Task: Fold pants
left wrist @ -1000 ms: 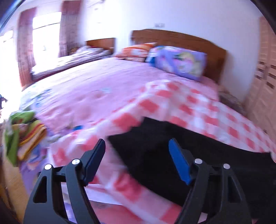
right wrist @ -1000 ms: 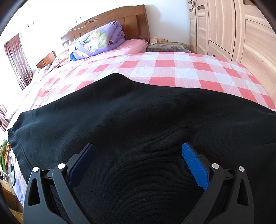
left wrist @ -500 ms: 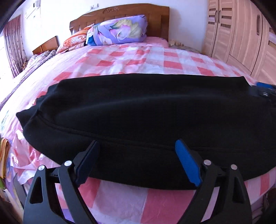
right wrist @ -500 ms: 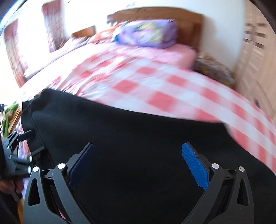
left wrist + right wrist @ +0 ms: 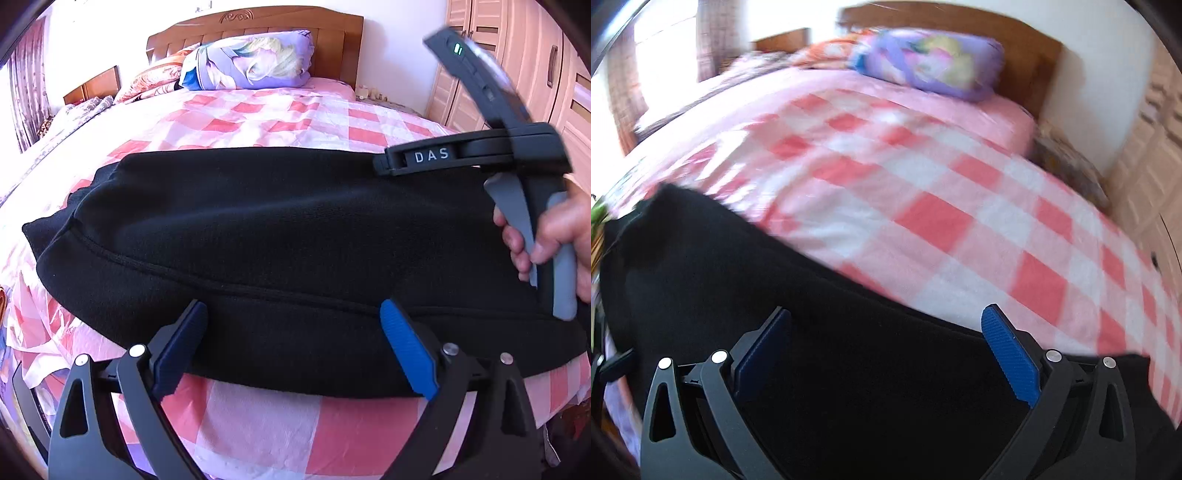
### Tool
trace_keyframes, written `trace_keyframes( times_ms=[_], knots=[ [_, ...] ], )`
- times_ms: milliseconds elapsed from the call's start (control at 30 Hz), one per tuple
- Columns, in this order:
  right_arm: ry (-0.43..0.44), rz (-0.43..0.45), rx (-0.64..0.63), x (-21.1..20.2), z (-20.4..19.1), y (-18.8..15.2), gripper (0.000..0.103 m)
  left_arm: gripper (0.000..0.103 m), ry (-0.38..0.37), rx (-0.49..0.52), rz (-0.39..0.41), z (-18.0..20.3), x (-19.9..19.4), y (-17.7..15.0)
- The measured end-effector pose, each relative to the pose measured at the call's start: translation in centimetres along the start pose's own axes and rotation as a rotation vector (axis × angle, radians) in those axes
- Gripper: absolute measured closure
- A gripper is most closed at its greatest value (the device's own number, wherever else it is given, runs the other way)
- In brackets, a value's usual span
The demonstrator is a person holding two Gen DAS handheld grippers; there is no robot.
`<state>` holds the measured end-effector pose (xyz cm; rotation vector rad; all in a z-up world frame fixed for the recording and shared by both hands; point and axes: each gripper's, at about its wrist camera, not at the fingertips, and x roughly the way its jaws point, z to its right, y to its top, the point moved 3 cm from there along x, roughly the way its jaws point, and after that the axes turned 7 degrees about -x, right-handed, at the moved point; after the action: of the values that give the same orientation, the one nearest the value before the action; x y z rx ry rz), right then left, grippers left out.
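Note:
Black pants [image 5: 277,236] lie flat across the near edge of a bed with a pink and white checked cover [image 5: 258,114]. My left gripper [image 5: 291,314] is open and empty, its blue pads just above the pants' near edge. My right gripper [image 5: 886,325] is open and empty, low over the pants [image 5: 775,314]. In the left wrist view the right gripper's body [image 5: 476,155] is held by a hand [image 5: 561,236] at the pants' right end.
A purple pillow [image 5: 255,62] and wooden headboard [image 5: 258,22] are at the far end. Wooden wardrobes [image 5: 517,55] stand to the right. A second bed [image 5: 85,96] and curtains [image 5: 26,81] lie to the left.
The left gripper swung right from the bed's left side to face the pants' near edge. The right gripper turned left and shifted, its view now blurred. Both stayed open.

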<state>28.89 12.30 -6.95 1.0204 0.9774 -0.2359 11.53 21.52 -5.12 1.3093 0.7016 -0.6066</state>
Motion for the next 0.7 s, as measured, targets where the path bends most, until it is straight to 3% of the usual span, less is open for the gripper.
trace_keyframes(
  times_ms=[100, 300, 367, 433, 467, 567, 700],
  knots=[
    [0.008, -0.056, -0.117, 2.0, -2.9, 0.4, 0.005, 0.008, 0.0, -0.001, 0.0, -0.1, -0.1, 0.0],
    [0.045, -0.046, -0.004, 4.3, -1.2, 3.2, 0.005, 0.008, -0.003, 0.002, -0.005, -0.1, -0.3, -0.1],
    [0.002, -0.028, -0.016, 3.3, -1.6, 3.8, 0.005, 0.008, -0.004, 0.002, -0.004, -0.1, -0.3, -0.1],
    [0.066, 0.004, -0.013, 2.4, -2.5, 4.2, 0.005, 0.008, -0.007, -0.001, 0.001, -0.1, -0.3, -0.2],
    [0.094, 0.001, -0.022, 2.6, -3.1, 4.4, 0.005, 0.008, -0.007, -0.001, 0.003, -0.2, -0.3, -0.2],
    [0.059, -0.06, -0.115, 5.0, -5.0, 4.6, 0.005, 0.008, -0.001, -0.004, 0.005, -0.1, -0.4, -0.2],
    [0.09, -0.026, -0.046, 5.5, -3.8, 5.2, 0.005, 0.008, -0.012, 0.002, -0.004, -0.2, -0.5, -0.2]
  ],
)
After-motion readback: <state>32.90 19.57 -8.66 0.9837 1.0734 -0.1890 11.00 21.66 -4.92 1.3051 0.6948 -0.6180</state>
